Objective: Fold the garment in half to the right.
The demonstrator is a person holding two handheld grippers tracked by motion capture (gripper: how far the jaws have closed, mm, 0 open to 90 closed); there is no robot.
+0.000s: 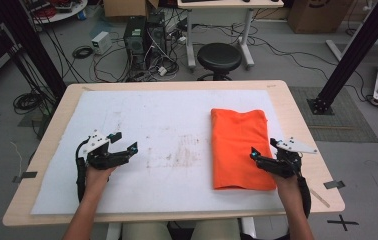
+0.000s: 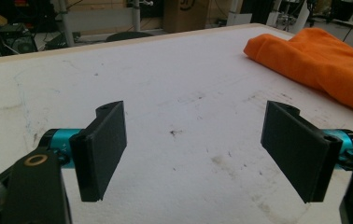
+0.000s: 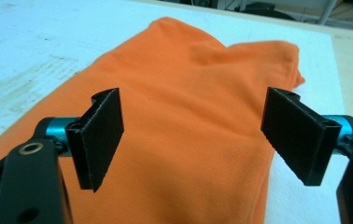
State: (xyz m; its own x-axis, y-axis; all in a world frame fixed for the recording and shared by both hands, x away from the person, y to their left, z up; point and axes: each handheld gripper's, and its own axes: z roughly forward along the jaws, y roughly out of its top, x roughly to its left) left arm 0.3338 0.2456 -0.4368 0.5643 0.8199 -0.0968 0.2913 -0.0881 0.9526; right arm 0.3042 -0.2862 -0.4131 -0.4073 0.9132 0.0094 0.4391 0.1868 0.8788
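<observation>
Folded orange cloth (image 1: 239, 148) lying flat on the white sheet (image 1: 167, 145) that covers the counter (image 1: 297, 120), at about 3 o'clock from the sheet's middle in the high view, long side running from 12 to 6 o'clock, well apart from the sheet's left half. Right tool (image 1: 263, 150) held at about 4 o'clock of the counter, over the cloth's lower right edge, pointing toward 10 o'clock across the fabric. Jaws spread wide, nothing pinched between them; seen in the right gripper view (image 3: 191, 140) with the orange cloth (image 3: 188, 107) stretching away below and ahead toward 12 o'clock, its far end bunched near 1 o'clock, bare sheet at 9 o'clock and at 3 o'clock. Whether the pads brush the fabric: cannot tell. Left tool (image 1: 124, 142) held at about 8 o'clock of the counter, over bare, scuffed sheet, pointing toward 2 o'clock, well apart from the cloth. Jaws likewise spread, empty; in the left gripper view (image 2: 193, 149) only smudged white surface between the black pads, with the cloth (image 2: 314, 60) far off at 2 o'clock, a rumpled fold facing the camera. Black stool (image 1: 219, 57) standing on the floor beyond the counter's far edge at 12 o'clock.
</observation>
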